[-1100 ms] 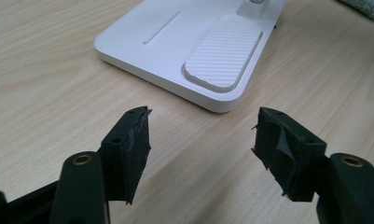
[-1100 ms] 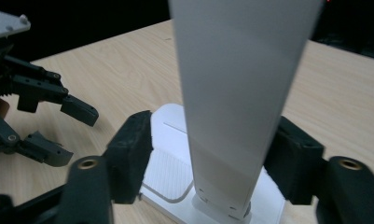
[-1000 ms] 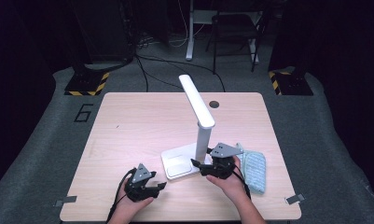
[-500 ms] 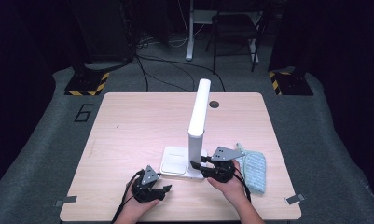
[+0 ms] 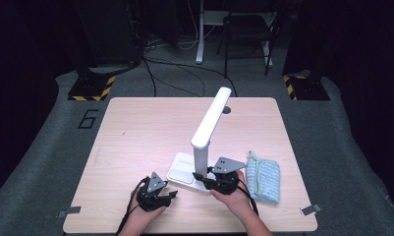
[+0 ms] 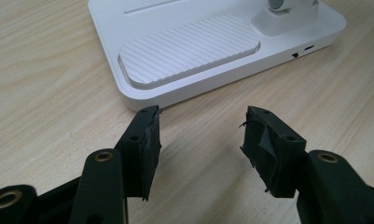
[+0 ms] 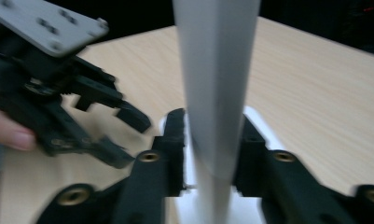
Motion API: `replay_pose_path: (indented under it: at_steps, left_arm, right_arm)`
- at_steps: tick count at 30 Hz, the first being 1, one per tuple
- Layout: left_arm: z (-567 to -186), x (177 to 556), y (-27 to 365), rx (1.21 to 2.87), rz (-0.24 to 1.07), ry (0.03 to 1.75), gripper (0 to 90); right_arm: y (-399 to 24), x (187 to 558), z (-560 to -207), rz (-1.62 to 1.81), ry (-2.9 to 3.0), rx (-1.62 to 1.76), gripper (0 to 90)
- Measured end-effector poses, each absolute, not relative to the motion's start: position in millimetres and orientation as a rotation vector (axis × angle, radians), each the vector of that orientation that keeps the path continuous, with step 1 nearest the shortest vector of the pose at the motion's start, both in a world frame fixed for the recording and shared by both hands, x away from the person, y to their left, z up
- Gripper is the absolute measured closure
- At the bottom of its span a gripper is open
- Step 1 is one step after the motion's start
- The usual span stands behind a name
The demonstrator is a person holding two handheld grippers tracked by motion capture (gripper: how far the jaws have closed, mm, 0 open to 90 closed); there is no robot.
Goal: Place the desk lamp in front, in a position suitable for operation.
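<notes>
Right gripper [image 5: 203, 178] clamps the lamp [image 5: 202, 147] post, jaws just closing; left gripper [image 5: 172, 194], at its 8 o'clock, narrows half-open on nothing.

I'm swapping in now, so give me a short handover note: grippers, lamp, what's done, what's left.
Right hand-held gripper: shut on the lamp post, low, near the base.
Left hand-held gripper: open, nothing between its jaws, just short of the base's near edge; its jaws have just been closing.
Lamp stands on the table, head tilted up and away. A pouch lies right of it.
Done: post gripped. Left: probably adjusting the lamp, with the left steadying the base.
</notes>
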State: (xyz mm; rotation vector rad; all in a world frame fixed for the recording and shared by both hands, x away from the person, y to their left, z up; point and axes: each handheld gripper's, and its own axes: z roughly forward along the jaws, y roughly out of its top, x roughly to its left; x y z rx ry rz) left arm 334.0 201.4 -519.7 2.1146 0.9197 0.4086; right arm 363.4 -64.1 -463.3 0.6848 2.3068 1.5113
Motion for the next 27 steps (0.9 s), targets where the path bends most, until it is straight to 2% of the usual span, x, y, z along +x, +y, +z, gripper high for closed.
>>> replay_pose_path:
  at_steps: [16, 20, 21, 27]
  left_arm:
    - [-510, 324, 220, 2.014, 0.412, 0.952, 46.7]
    - [-507, 323, 225, 2.016, 0.394, 0.956, 46.1]
    - [-507, 323, 226, 2.016, 0.4, 0.953, 45.7]
    - [-501, 319, 230, 2.005, 0.386, 0.91, 44.2]
  right_arm:
    - [-53, 346, -462, 1.419, 2.205, 0.822, 74.5]
    - [-47, 340, -463, 1.486, 2.216, 0.857, 69.7]
    - [-44, 337, -464, 1.553, 2.255, 0.868, 65.7]
    - [-40, 328, -462, 1.531, 2.266, 0.77, 63.8]
